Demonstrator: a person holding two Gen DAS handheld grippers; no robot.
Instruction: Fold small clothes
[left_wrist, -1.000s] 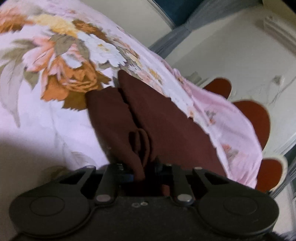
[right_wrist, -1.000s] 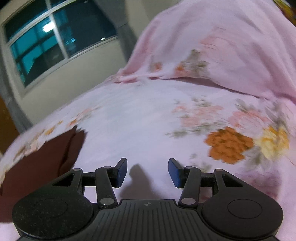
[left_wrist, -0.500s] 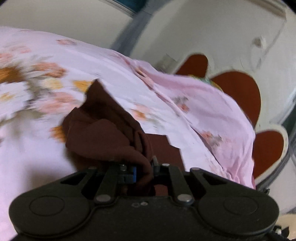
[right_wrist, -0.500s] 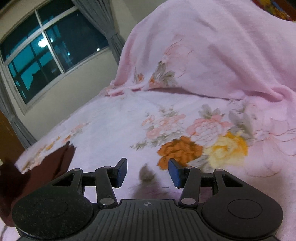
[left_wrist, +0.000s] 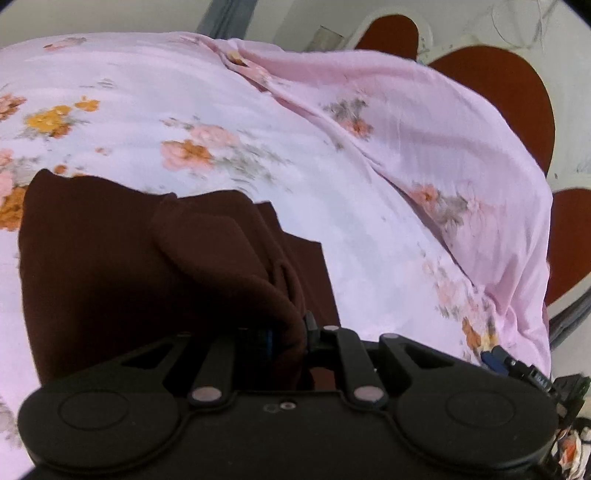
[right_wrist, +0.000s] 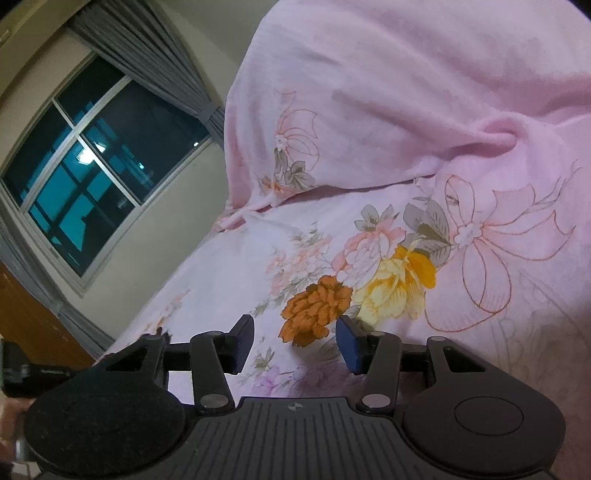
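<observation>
A dark brown cloth garment (left_wrist: 122, 251) lies on the pink floral bedsheet (left_wrist: 258, 122) in the left wrist view. My left gripper (left_wrist: 290, 334) is shut on a bunched fold of the brown garment, pulled over the flat part; the fingertips are mostly hidden by cloth. My right gripper (right_wrist: 295, 345) is open and empty, just above the floral sheet (right_wrist: 317, 310). The garment does not show in the right wrist view.
A pink covered pillow or duvet mound (right_wrist: 406, 92) rises behind the right gripper. A headboard with red-brown rounded panels (left_wrist: 509, 92) stands at the right of the left view. A window with grey curtains (right_wrist: 92, 177) is on the far wall.
My left gripper has carried the garment's fold across, so the brown cloth now lies doubled and wider. My right gripper has swung away from the garment toward the pillow, still open.
</observation>
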